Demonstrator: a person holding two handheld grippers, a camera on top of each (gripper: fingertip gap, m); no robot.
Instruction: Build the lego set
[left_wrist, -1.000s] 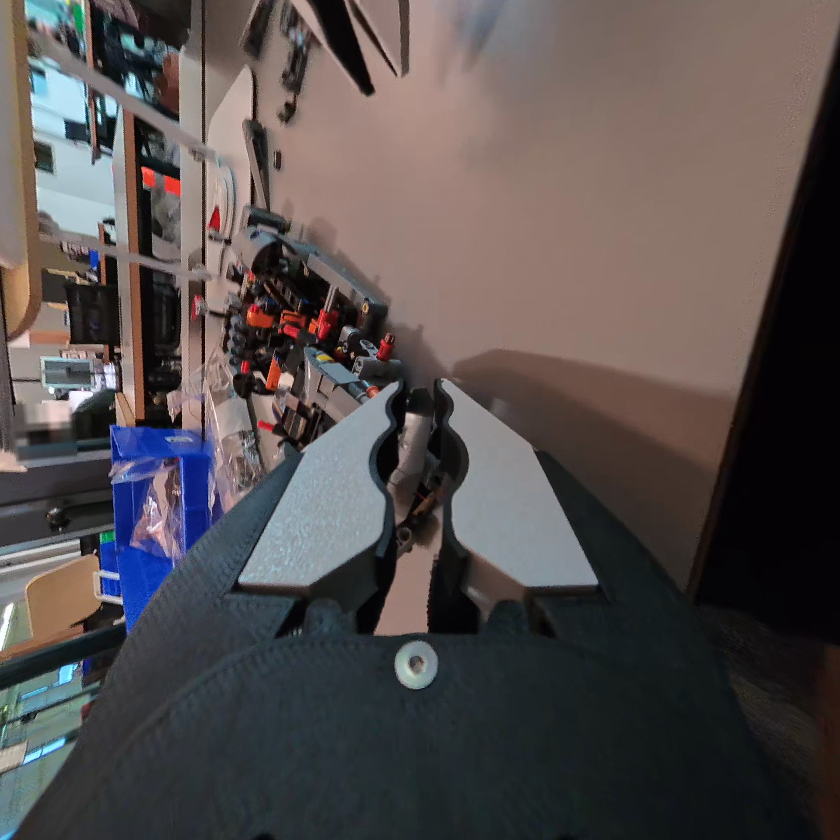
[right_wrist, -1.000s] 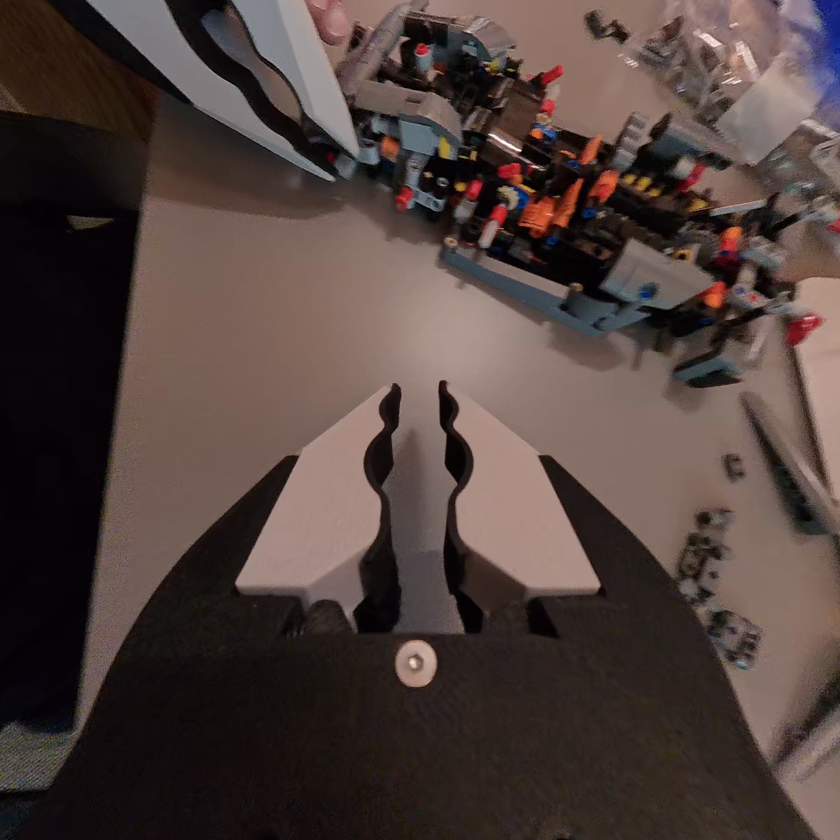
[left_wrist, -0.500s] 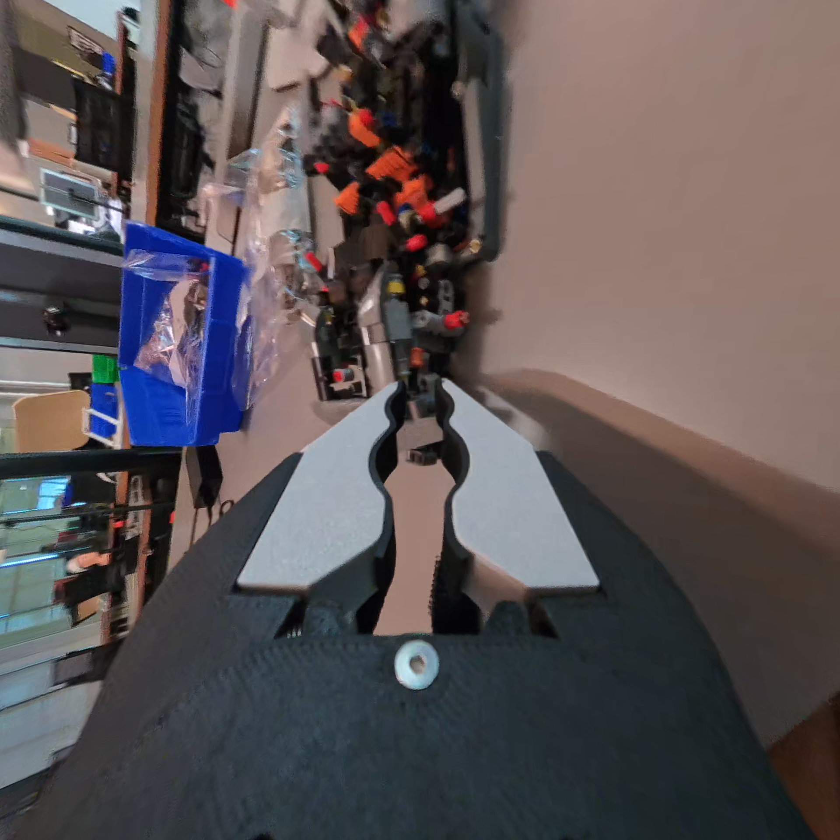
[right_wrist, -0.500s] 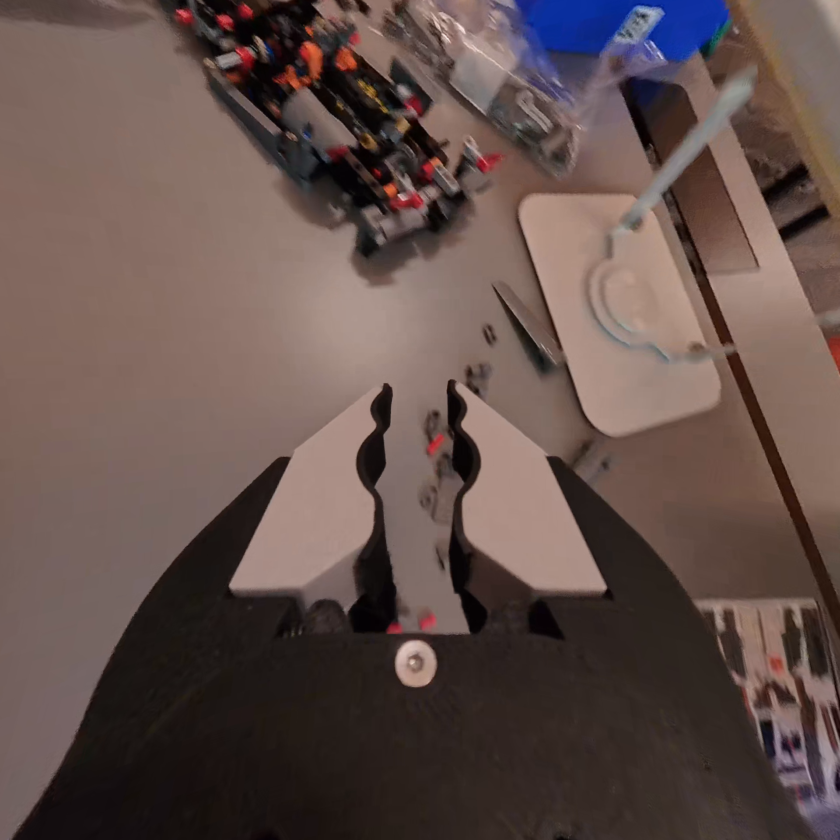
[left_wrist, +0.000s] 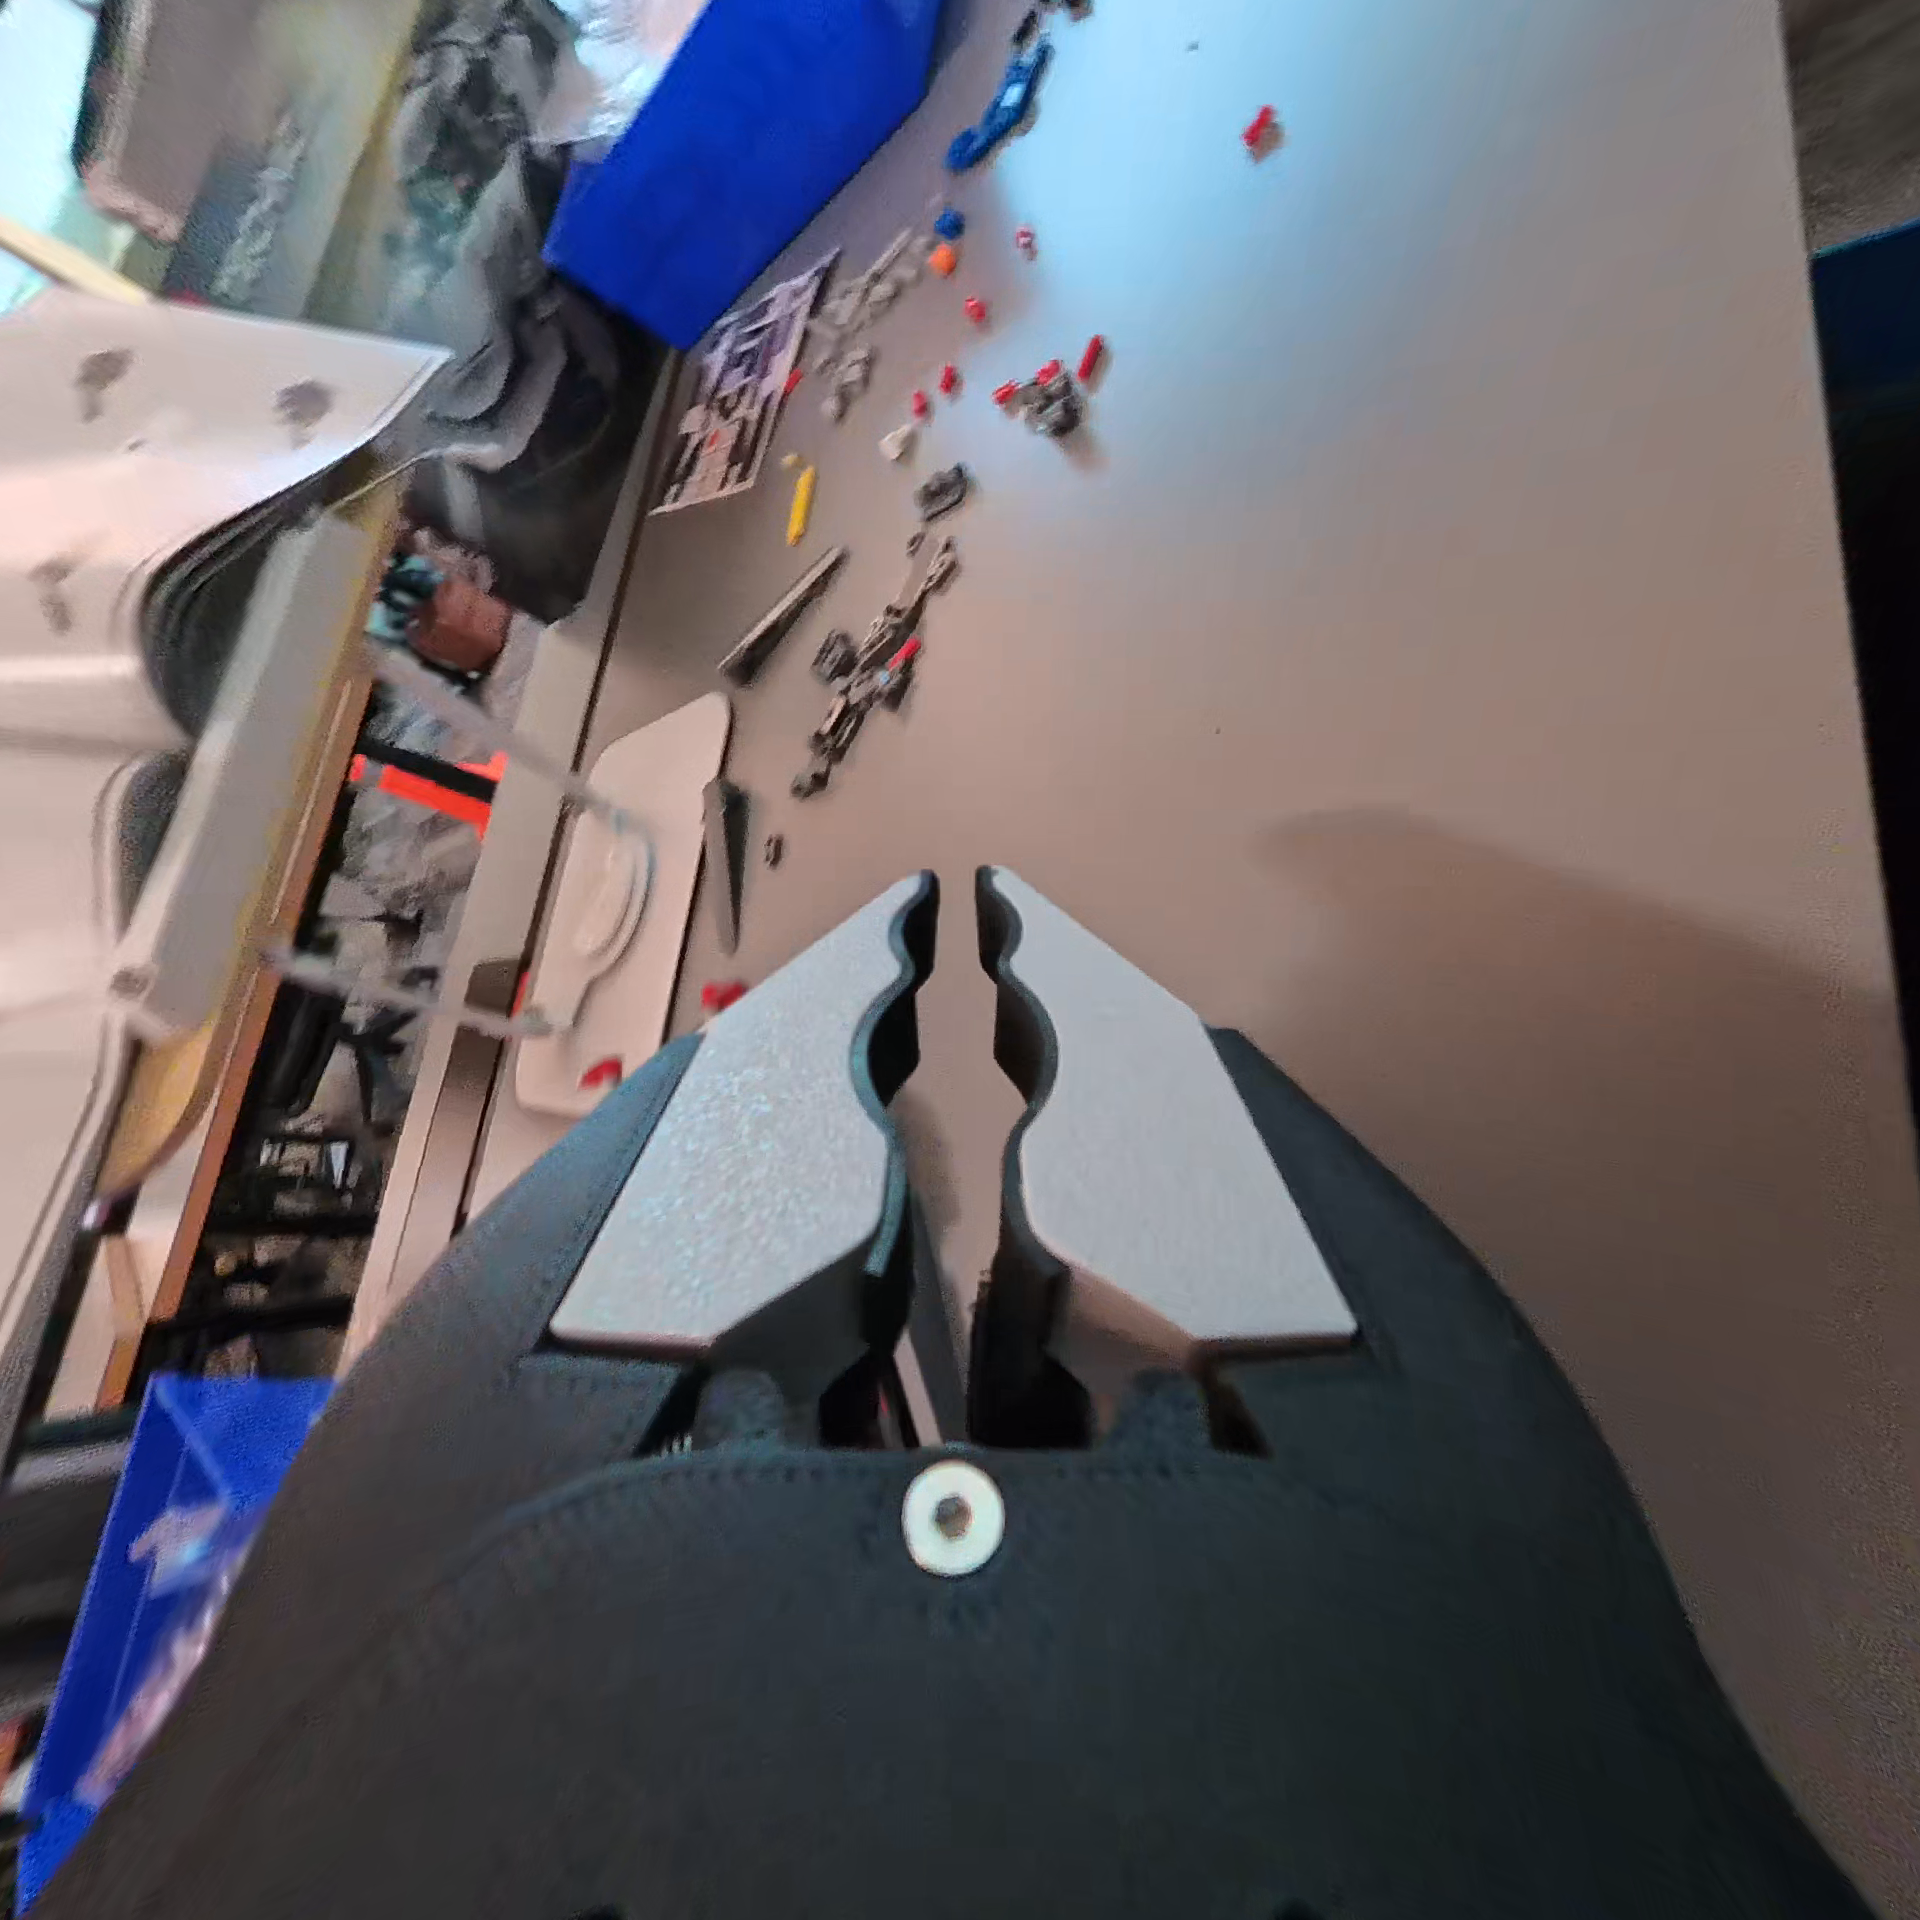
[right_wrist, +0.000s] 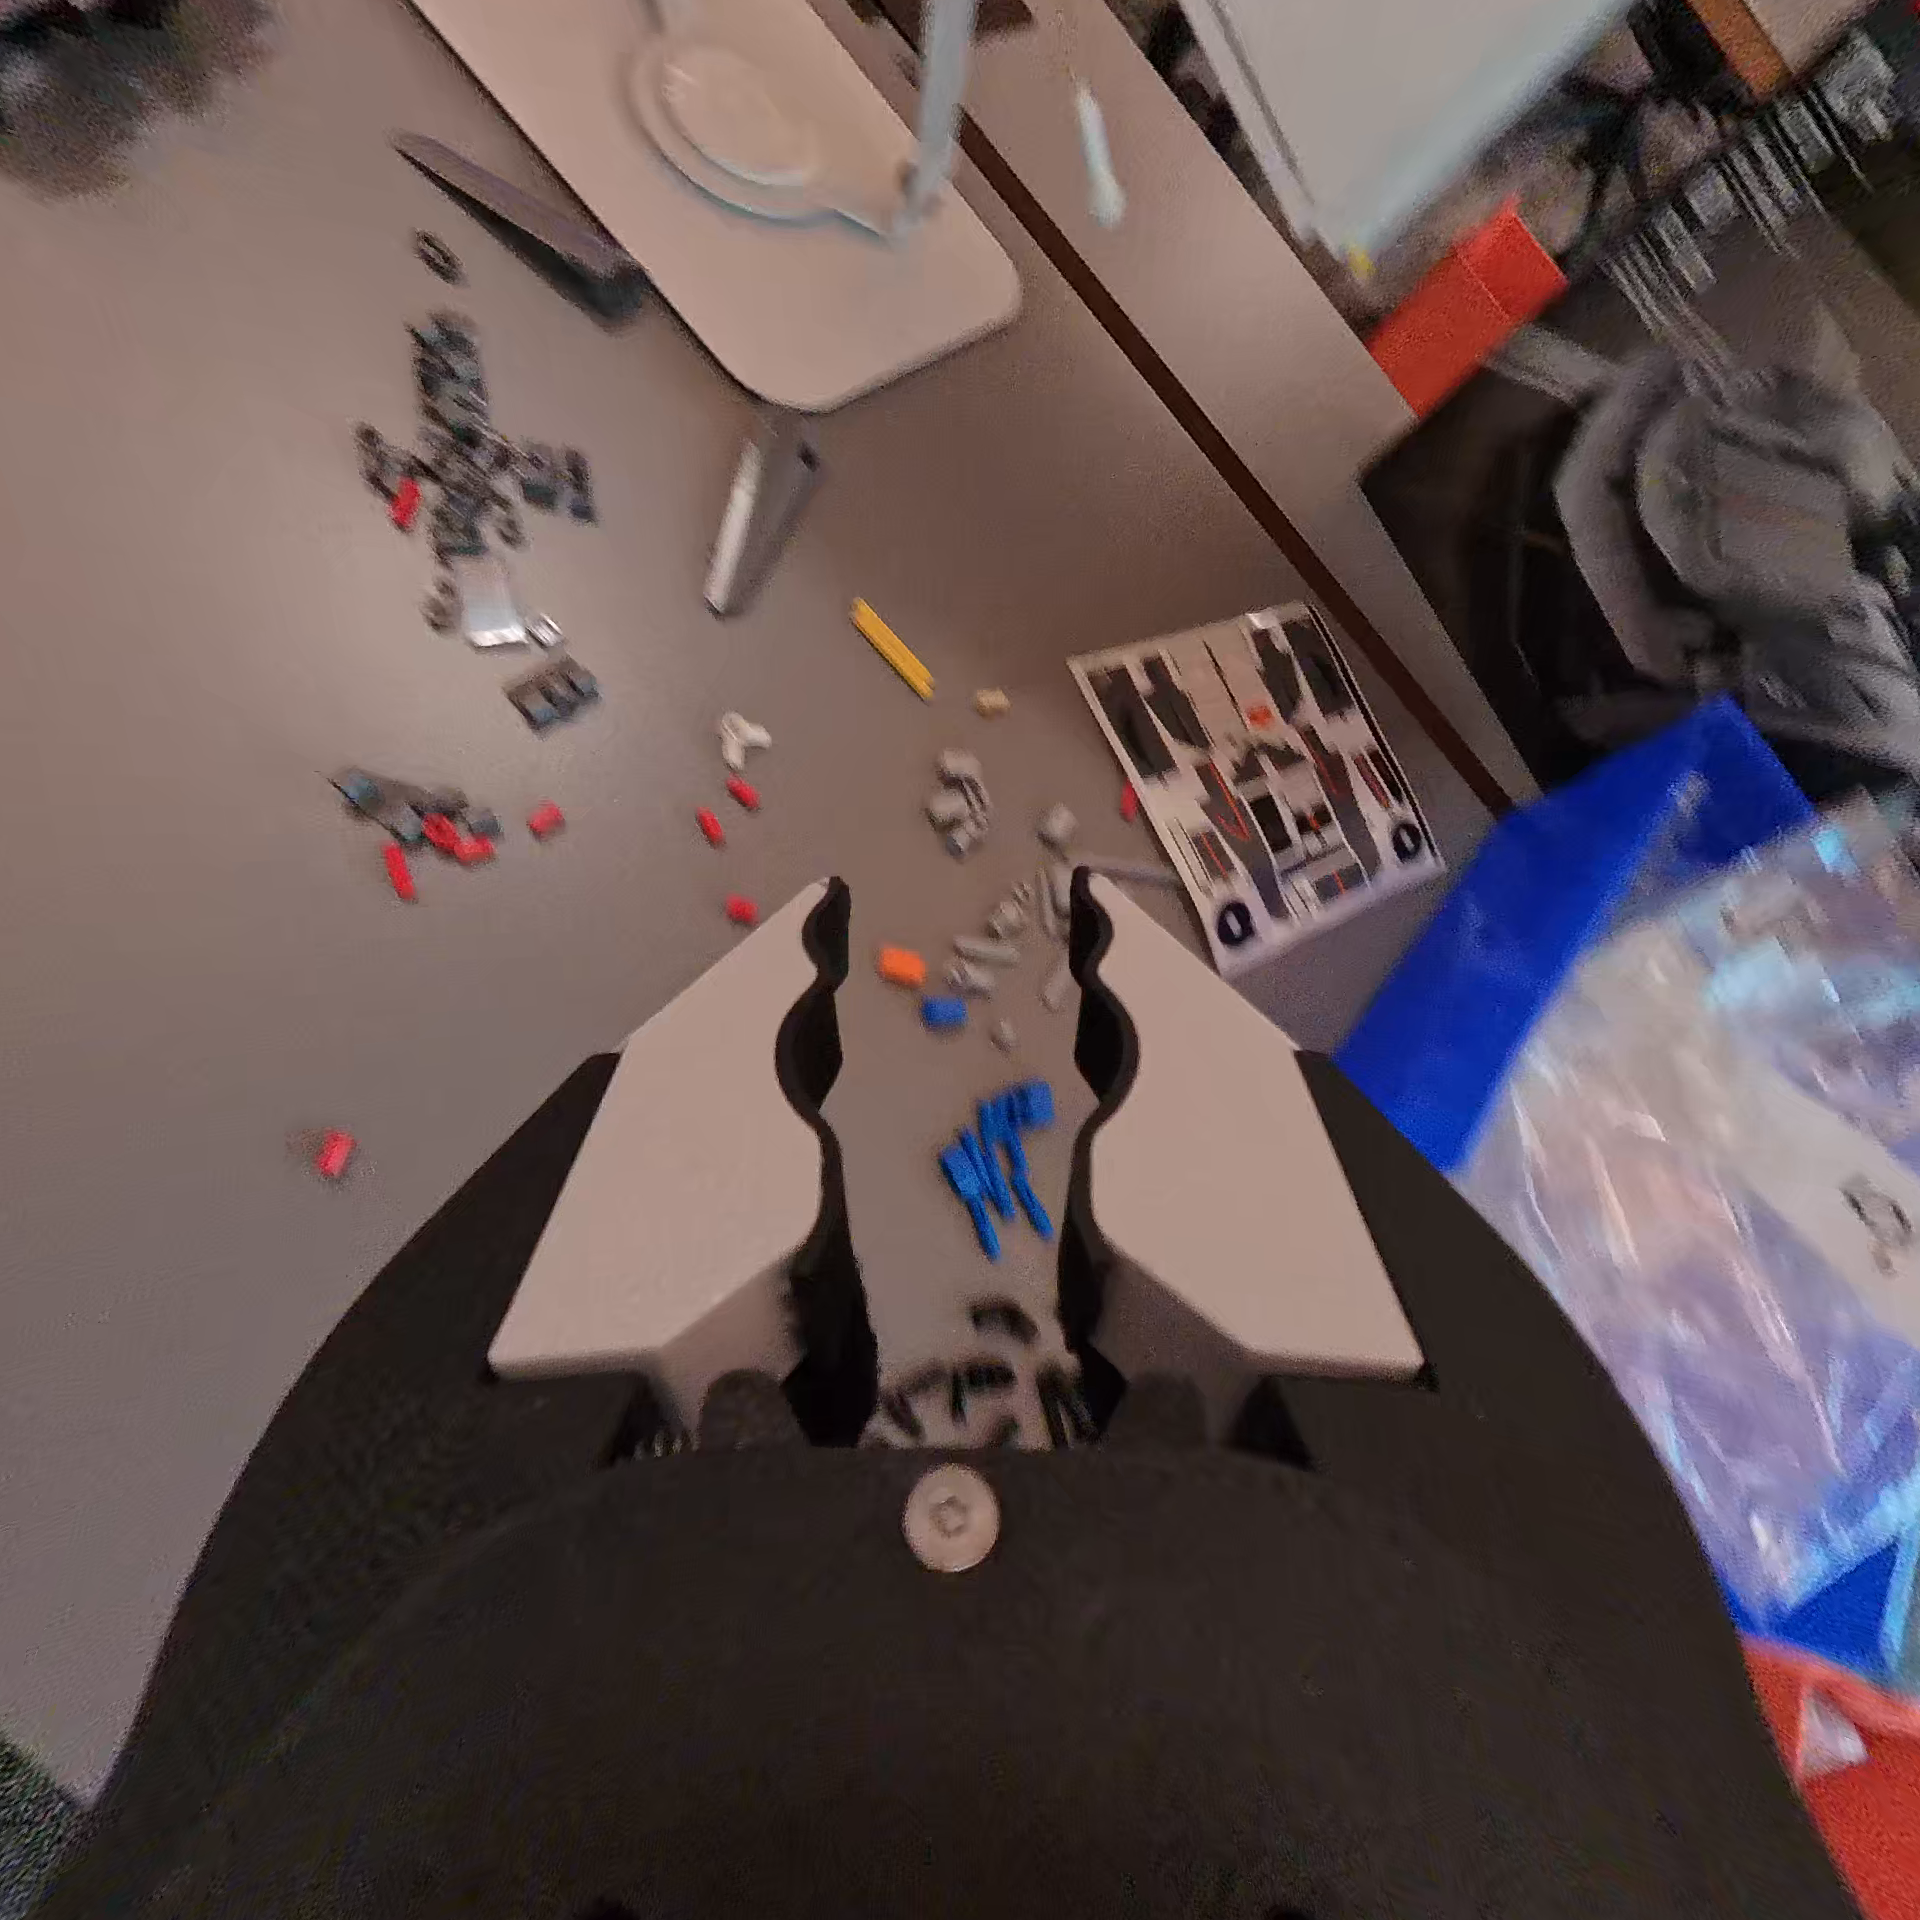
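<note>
Both grippers (left_wrist: 956, 883) (right_wrist: 956, 894) swung from the brick model to scattered pieces (right_wrist: 987, 956).

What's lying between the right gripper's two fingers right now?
Right wrist view: nothing gripped; the right gripper hangs open above loose pieces on the table: orange piece, small blue piece, grey bits.

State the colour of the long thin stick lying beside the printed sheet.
Yellow stick; clearest in the right wrist view.
</note>
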